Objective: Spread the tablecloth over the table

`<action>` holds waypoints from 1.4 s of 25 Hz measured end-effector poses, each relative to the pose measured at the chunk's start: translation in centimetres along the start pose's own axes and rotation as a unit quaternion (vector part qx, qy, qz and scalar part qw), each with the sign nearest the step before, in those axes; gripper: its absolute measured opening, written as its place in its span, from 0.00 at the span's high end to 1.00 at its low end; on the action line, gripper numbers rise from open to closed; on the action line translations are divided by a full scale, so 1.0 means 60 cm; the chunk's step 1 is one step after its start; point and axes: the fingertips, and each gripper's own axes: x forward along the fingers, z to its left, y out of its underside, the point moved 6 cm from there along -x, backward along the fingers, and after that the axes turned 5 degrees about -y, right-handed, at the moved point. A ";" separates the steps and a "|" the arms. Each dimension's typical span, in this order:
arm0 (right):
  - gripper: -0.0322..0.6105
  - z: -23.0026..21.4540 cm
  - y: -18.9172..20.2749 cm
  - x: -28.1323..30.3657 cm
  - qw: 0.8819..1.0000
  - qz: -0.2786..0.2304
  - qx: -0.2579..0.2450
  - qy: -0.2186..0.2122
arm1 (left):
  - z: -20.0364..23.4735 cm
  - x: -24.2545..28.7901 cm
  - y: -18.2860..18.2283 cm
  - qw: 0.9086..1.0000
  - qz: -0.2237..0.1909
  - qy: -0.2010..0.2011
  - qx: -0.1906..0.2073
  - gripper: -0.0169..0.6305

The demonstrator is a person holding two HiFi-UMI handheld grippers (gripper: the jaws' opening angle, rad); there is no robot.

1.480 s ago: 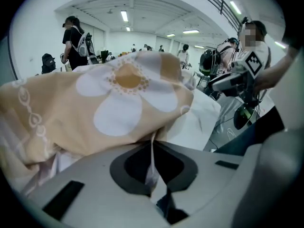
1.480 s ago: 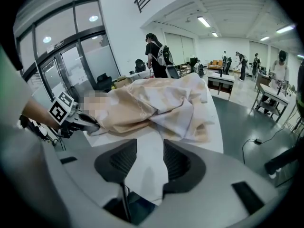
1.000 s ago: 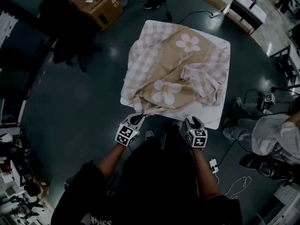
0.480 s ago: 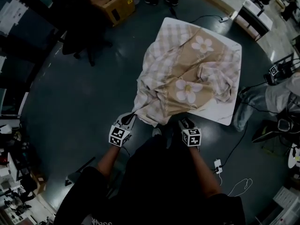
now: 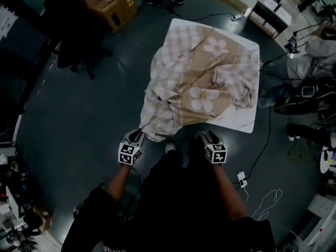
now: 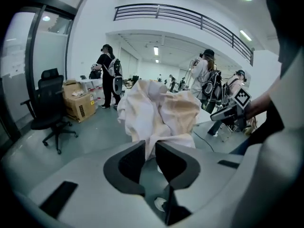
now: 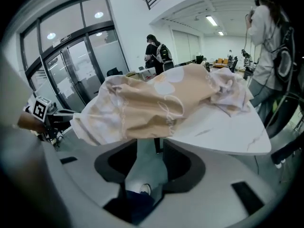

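The tablecloth (image 5: 199,83) lies bunched on the white surface (image 5: 239,121), with its near-left part hanging over the edge towards me. My left tongs (image 6: 151,145) have a fold of that hanging part between the pads, touching both, and they are opening. My right tongs (image 7: 150,146) are spread wide and empty, just short of the drooping hem, with only floor and a shoe between them. I judge this to be the regrip step. Next, each pair needs a firm pinch on its own stretch of hem, then a pull apart towards the bare near-right corner. The folds hide the cloth's other corners and its far edge.
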 end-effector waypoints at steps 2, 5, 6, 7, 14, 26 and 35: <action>0.66 -0.035 0.001 -0.016 1.000 -0.009 0.017 0.022 | -0.006 0.002 0.012 1.000 0.008 -0.006 -0.027 0.85; 0.66 -0.111 0.004 -0.041 0.997 -0.021 0.053 0.059 | -0.031 -0.001 0.019 0.999 0.011 -0.019 -0.041 0.82; 0.66 -0.138 0.003 -0.048 0.995 -0.025 0.066 0.071 | -0.042 -0.002 0.019 0.999 0.011 -0.025 -0.037 0.82; 0.66 -0.165 -0.001 -0.054 0.993 -0.029 0.075 0.083 | -0.053 -0.003 0.017 0.999 0.012 -0.030 -0.033 0.81; 0.75 -0.339 -0.049 -0.054 0.988 -0.028 0.069 0.137 | -0.141 0.009 -0.005 0.997 0.039 -0.055 -0.034 0.80; 0.87 -0.473 -0.084 0.034 0.976 -0.024 0.154 0.153 | -0.276 0.023 -0.051 0.990 0.078 -0.106 -0.058 0.62; 0.92 -0.501 -0.064 -0.151 0.984 -0.096 0.062 0.137 | -0.365 0.139 -0.088 0.997 0.076 -0.001 0.033 0.62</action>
